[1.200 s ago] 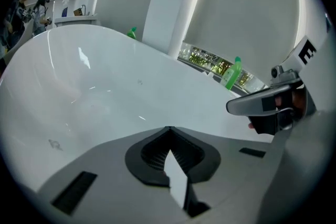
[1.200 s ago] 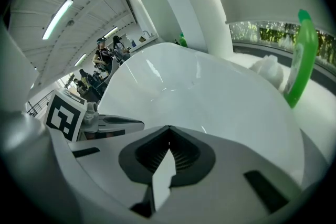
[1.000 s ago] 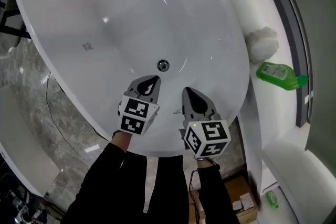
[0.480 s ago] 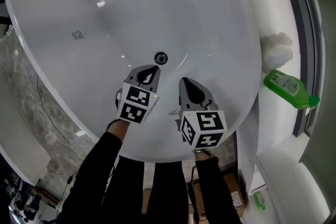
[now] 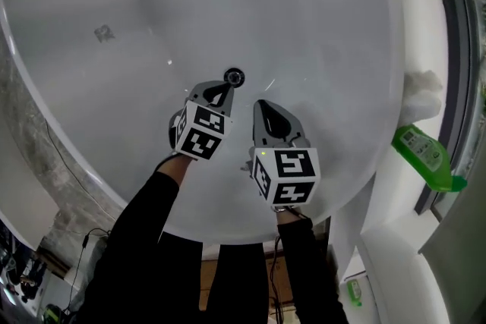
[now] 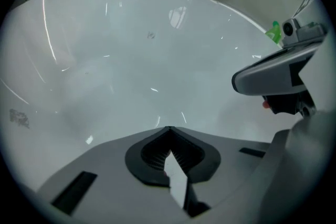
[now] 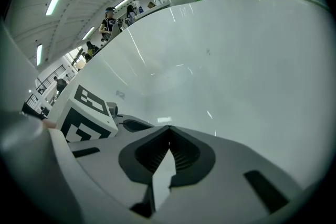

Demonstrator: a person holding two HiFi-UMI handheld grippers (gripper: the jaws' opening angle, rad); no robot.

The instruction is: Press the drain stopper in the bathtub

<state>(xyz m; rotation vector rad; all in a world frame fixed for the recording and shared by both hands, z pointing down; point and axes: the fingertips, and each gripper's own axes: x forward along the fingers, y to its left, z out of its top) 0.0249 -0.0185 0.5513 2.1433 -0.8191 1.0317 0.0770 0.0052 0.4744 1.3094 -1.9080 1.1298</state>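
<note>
Seen from above, the left tool (image 5: pixel 221 92) is hovering in the white bathtub (image 5: pixel 319 26), its tip just beside the drain stopper (image 5: pixel 234 77), with the right tool (image 5: pixel 262 107) alongside. The left tool's view is showing its jaws pressed together on nothing. The right tool's view is showing the same.
</note>
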